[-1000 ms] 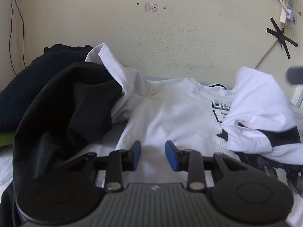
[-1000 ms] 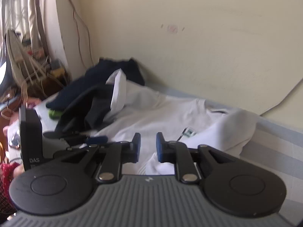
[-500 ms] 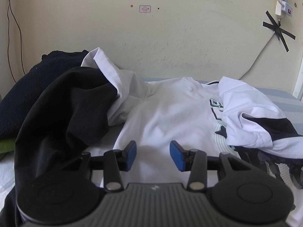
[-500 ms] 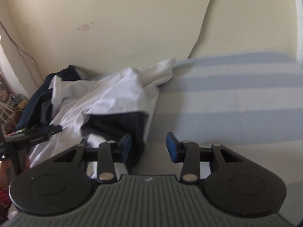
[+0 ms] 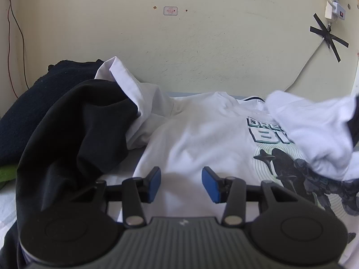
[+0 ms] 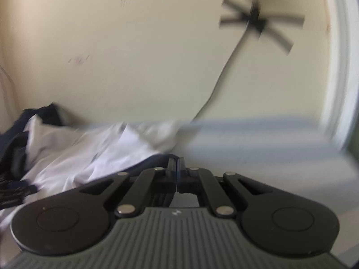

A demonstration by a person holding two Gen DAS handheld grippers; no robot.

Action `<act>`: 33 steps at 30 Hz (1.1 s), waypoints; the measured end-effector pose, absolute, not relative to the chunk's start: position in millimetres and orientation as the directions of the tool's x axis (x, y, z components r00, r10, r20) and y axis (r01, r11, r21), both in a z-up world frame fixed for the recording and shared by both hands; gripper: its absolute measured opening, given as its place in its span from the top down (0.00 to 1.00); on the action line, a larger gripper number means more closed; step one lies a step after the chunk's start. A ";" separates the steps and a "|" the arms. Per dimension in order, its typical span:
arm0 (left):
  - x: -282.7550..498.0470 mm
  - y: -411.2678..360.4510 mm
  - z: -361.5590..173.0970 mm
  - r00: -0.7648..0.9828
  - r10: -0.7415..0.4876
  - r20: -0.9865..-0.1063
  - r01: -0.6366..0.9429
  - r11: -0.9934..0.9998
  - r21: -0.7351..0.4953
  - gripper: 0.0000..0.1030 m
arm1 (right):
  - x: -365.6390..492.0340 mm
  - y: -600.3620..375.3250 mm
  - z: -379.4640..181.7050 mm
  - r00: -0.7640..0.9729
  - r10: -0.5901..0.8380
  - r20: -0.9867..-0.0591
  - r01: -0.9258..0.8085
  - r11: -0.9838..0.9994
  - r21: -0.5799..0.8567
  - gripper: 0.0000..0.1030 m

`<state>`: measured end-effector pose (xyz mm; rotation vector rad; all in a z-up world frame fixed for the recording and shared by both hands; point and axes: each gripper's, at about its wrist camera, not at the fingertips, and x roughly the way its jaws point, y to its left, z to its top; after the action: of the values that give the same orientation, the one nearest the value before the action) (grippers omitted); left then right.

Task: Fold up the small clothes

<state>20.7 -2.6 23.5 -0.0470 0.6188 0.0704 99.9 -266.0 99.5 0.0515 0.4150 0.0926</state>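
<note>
We take white T-shirt (image 5: pixel 197 139) as landmark. Our left wrist view sits low and close over shirt's near hem, facing cream wall (image 5: pixel 202 51) behind it. Our right wrist view, blurred, sits off shirt's right side (image 6: pixel 89 154), facing same wall across striped sheet (image 6: pixel 258 148). Both views share shirt, wall, black tape cross (image 6: pixel 258 22).

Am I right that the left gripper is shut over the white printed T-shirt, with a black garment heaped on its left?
Not quite. The left gripper is open, its blue pads apart above the white printed T-shirt with nothing pinched; the left wrist view shows this. The black garment is indeed heaped on its left.
</note>
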 end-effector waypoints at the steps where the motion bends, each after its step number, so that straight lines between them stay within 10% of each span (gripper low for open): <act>1: 21.1 -2.0 23.4 0.812 0.051 -0.582 -0.079 0.997 -0.023 0.60 | 97.9 -267.1 111.8 0.934 0.042 -0.355 -0.044 0.999 0.001 0.97; 7: 20.5 -2.9 23.5 0.814 0.054 -0.579 -0.081 0.996 -0.022 0.60 | 90.7 -263.4 168.8 0.962 -0.273 0.032 0.255 0.843 -0.474 0.97; 11: 19.2 -3.1 24.0 0.818 0.050 -0.573 -0.074 0.997 -0.018 0.56 | 102.9 -283.7 153.6 0.905 -0.410 0.112 0.380 0.664 -0.644 0.97; 17: 19.1 -7.0 24.4 0.819 0.050 -0.571 -0.055 0.998 0.008 0.53 | 126.4 -365.0 88.9 0.703 -0.678 -0.216 0.451 0.660 -0.601 0.96; 21: 19.7 -9.1 24.4 0.817 0.055 -0.574 -0.051 0.998 0.022 0.51 | 96.7 -417.8 81.0 0.693 -0.527 -0.491 0.454 0.849 -0.270 0.92; 25: 21.8 -10.0 23.9 0.810 0.049 -0.584 -0.045 0.999 0.022 0.49 | 82.6 -430.7 94.1 0.797 -0.314 -0.516 0.382 0.924 0.028 0.86; 29: 23.4 -9.1 24.0 0.809 0.049 -0.586 -0.046 0.999 0.020 0.48 | 95.8 -404.5 103.5 0.861 -0.145 -0.487 0.252 0.954 0.161 0.56; 33: 25.8 -9.6 23.1 0.803 0.052 -0.594 -0.049 0.999 0.021 0.47 | 113.9 -361.5 89.0 0.848 0.101 -0.520 0.047 0.963 0.264 0.56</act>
<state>25.8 -9.6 23.1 0.0050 0.6368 0.0540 113.9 -361.5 89.0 0.2738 0.5590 0.0288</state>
